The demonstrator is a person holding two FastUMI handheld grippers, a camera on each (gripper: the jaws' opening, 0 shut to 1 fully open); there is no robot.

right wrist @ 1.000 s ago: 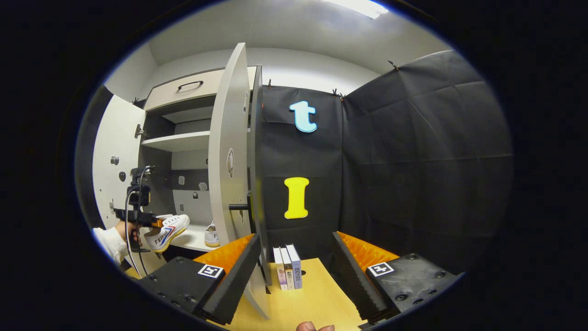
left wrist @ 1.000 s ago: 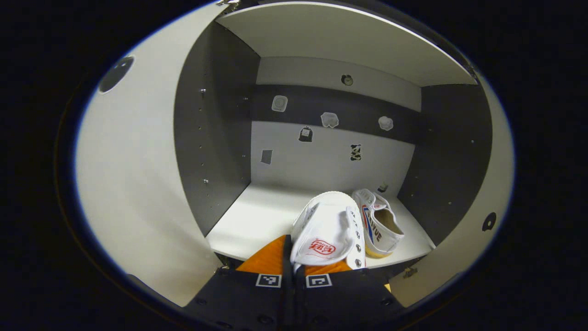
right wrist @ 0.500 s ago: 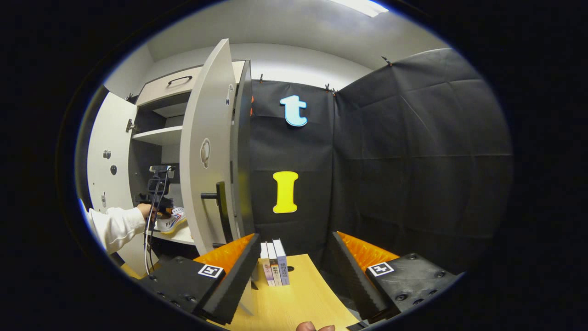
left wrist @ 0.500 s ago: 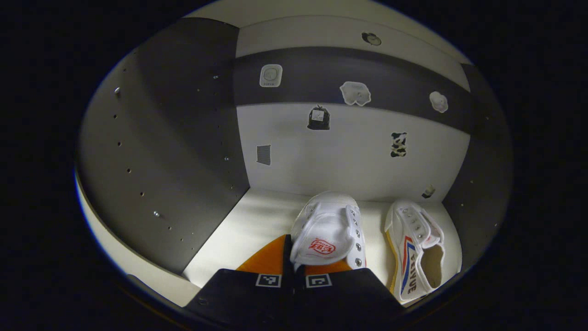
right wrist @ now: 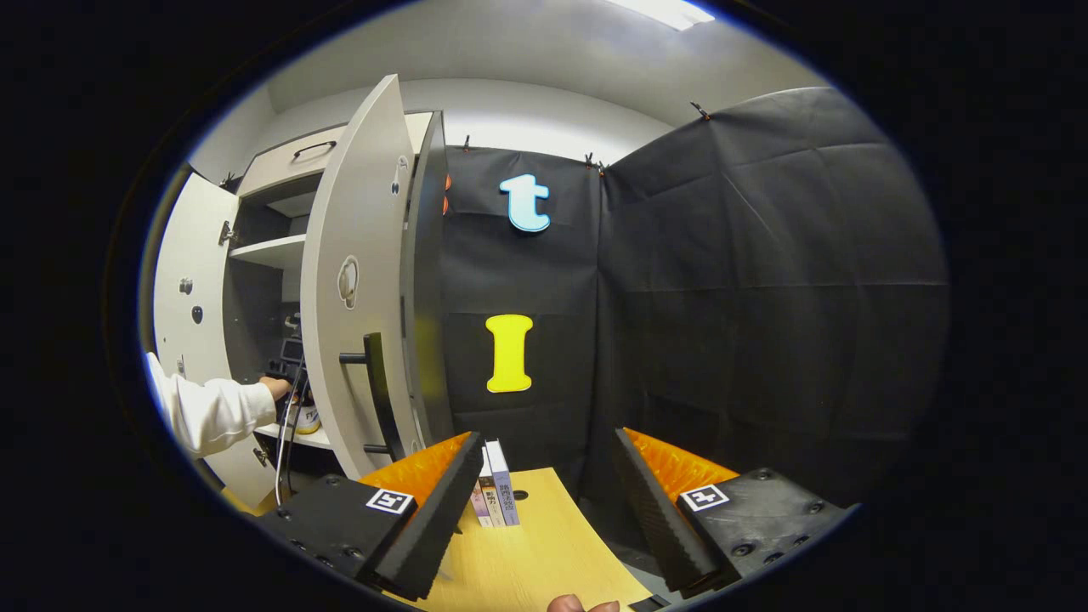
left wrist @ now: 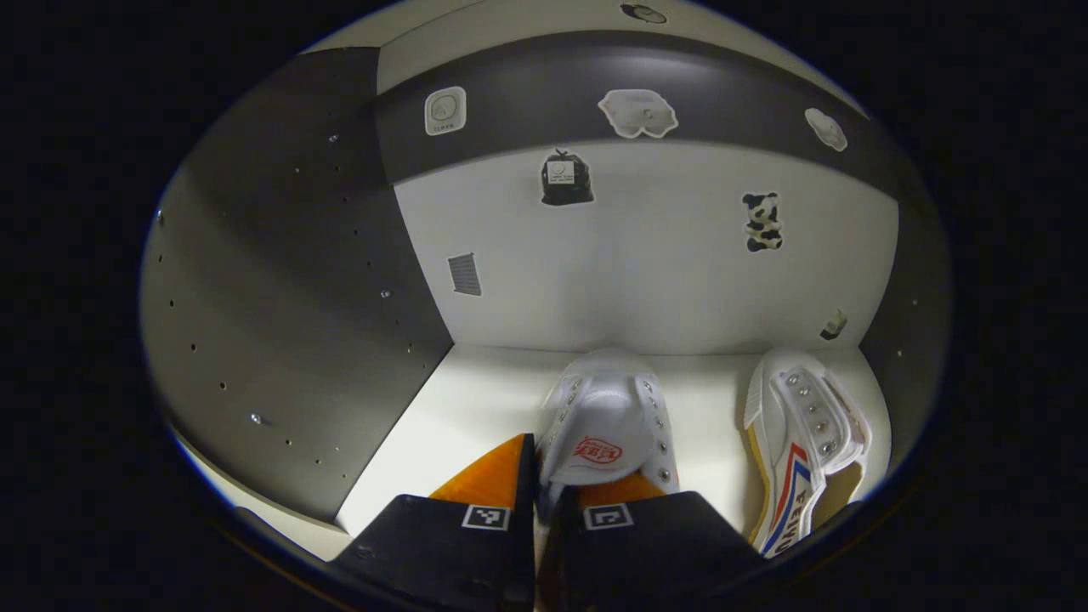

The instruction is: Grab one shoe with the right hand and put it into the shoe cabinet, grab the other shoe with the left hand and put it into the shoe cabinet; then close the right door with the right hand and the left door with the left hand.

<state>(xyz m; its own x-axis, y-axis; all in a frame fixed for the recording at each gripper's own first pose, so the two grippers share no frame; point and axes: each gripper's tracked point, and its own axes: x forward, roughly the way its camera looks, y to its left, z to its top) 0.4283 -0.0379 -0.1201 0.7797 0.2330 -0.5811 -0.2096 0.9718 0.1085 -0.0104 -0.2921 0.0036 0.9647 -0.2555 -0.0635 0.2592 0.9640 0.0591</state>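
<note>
In the left gripper view I am deep inside the shoe cabinet. My left gripper (left wrist: 540, 489) is shut on the heel end of a white shoe (left wrist: 608, 416) with a red logo, whose toe points at the back wall just above the white shelf (left wrist: 476, 399). The second white shoe (left wrist: 803, 442), striped red and blue, lies on the shelf to its right. In the right gripper view my right gripper (right wrist: 544, 484) stands open and holds nothing, over a wooden table (right wrist: 527, 561). The right door (right wrist: 340, 340) stands open to its left, with a dark handle (right wrist: 374, 395).
The cabinet's dark side wall (left wrist: 280, 280) is close on the left of the held shoe. A white sleeve (right wrist: 212, 412) reaches into the cabinet past the open left door (right wrist: 183, 280). Several books (right wrist: 493, 493) stand on the table near the right door's foot.
My left gripper has carried the shoe from the cabinet's front edge deep inside, beside the other shoe. The right gripper has shifted slightly; it stays open.
</note>
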